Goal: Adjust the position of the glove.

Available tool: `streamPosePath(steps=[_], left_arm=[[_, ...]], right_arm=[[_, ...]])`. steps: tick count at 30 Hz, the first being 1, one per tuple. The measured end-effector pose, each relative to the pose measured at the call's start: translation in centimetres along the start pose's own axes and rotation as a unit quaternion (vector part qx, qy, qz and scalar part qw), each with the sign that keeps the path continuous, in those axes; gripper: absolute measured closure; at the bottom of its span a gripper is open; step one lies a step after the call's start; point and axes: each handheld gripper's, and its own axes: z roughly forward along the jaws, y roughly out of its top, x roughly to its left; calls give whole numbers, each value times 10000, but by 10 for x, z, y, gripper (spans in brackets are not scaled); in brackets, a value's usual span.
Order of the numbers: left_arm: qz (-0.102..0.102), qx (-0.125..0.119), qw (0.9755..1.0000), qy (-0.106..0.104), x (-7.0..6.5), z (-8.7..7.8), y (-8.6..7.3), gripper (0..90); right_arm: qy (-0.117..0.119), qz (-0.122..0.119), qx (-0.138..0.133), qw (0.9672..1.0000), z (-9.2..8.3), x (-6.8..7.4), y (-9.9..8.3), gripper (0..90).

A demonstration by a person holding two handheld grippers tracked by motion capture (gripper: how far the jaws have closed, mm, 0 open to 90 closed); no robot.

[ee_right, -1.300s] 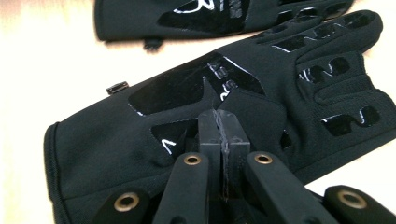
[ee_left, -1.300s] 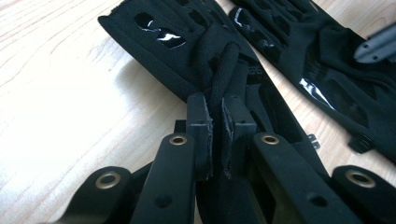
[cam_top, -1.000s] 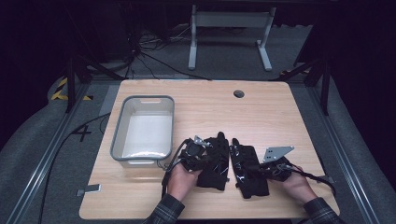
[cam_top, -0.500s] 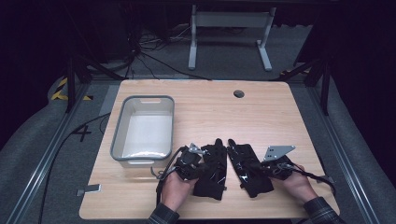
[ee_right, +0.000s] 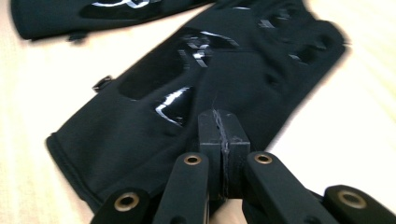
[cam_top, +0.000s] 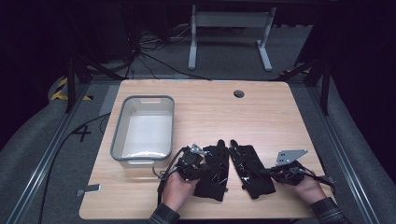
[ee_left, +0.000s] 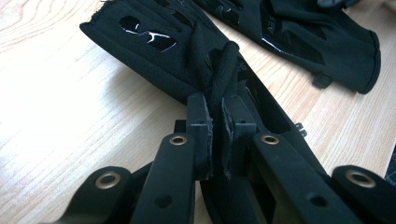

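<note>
High view showed us two black fabric gloves (cam_top: pixel 213 170) (cam_top: pixel 251 169) with glossy patches, flat on the pale wooden desk (cam_top: pixel 261 116) beside one grey plastic tub (cam_top: pixel 122 133); left tongs (ee_left: pixel 214 125) pinched a fold, right tongs (ee_right: pixel 224 133) clenched on cloth.

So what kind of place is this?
Probably a lab or test room for recording handwork: a bare wooden table on a dark floor with loose cables, marked tape, and a grey bin.

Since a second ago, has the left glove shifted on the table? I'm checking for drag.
Yes. The left glove, pinched by the left gripper, has slid toward the table's near edge and slightly left, away from the cable hole.
</note>
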Motion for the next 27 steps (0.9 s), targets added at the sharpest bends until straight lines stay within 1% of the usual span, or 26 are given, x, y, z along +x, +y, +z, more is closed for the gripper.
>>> streamPosePath(steps=[2, 4, 5, 7, 11, 14, 17, 20, 23, 27], left_arm=[[-26, -14, 10000, -15, 0, 0, 0, 834], [-21, -32, 10000, -35, 0, 1, 1, 834], [-20, -40, 10000, -56, 0, 1, 1, 835], [5, -51, 10000, -65, -1, 1, 2, 834], [8, -100, 9999, -97, -2, 1, 3, 834], [20, -140, 9998, -106, -2, 1, 4, 834], [30, -215, 9997, -105, -1, -1, 6, 834], [16, -363, 9992, -160, 0, -5, 8, 835], [75, -478, 9988, -122, 0, -8, 10, 835], [71, -480, 9988, -119, -2, -9, 13, 835]], right_arm=[[114, -42, -21, 9999, 4, 4, 2, 900], [255, -22, -46, 9997, 8, 6, 3, 900], [275, -20, -67, 9996, 9, 7, 4, 900], [270, -60, -41, 9996, 10, 9, 6, 900], [347, -150, -32, 9993, 16, 13, 12, 900], [421, -121, -76, 9990, 19, 13, 13, 900], [425, -129, -73, 9990, 19, 13, 13, 900], [429, -125, -71, 9990, 19, 13, 13, 900], [441, -122, -73, 9989, 19, 12, 14, 900], [454, -123, -78, 9989, 20, 12, 15, 900]])
